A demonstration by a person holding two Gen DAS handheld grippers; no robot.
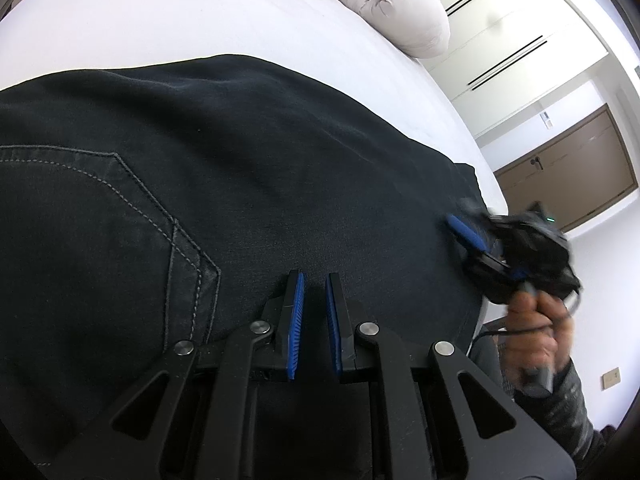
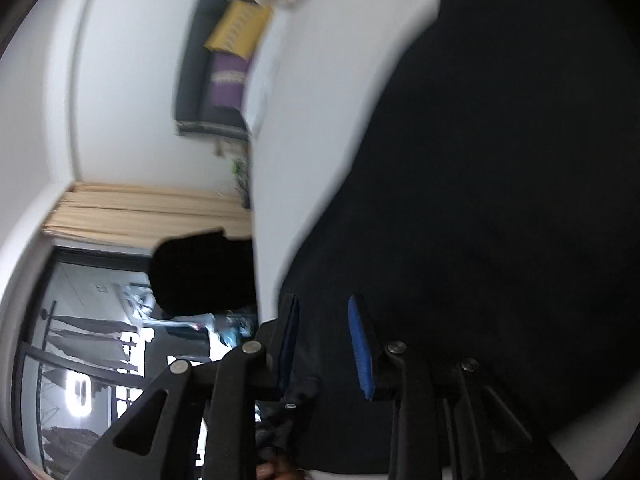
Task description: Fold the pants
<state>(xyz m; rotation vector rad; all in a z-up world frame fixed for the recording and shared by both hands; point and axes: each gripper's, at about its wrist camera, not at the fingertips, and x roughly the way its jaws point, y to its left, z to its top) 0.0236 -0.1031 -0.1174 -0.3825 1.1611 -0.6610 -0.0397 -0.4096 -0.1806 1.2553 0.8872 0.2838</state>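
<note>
Dark denim pants (image 1: 240,168) lie flat on the white bed (image 1: 160,20), with a stitched back pocket (image 1: 100,220) at the left. My left gripper (image 1: 315,280) hovers just over the pants with its jaws slightly apart and nothing between them. My right gripper (image 1: 460,228) shows blurred at the pants' right edge, held by a hand (image 1: 536,336). In the right wrist view the right gripper (image 2: 324,304) is open over the dark pants (image 2: 480,200), close to their edge, with nothing between its blue pads (image 2: 360,344).
A beige folded duvet (image 1: 384,4) lies at the far end of the bed. White wardrobe doors (image 1: 520,40) and a brown door (image 1: 568,168) stand past the bed's right edge. The right wrist view shows a curtain (image 2: 152,212) and a window (image 2: 100,340).
</note>
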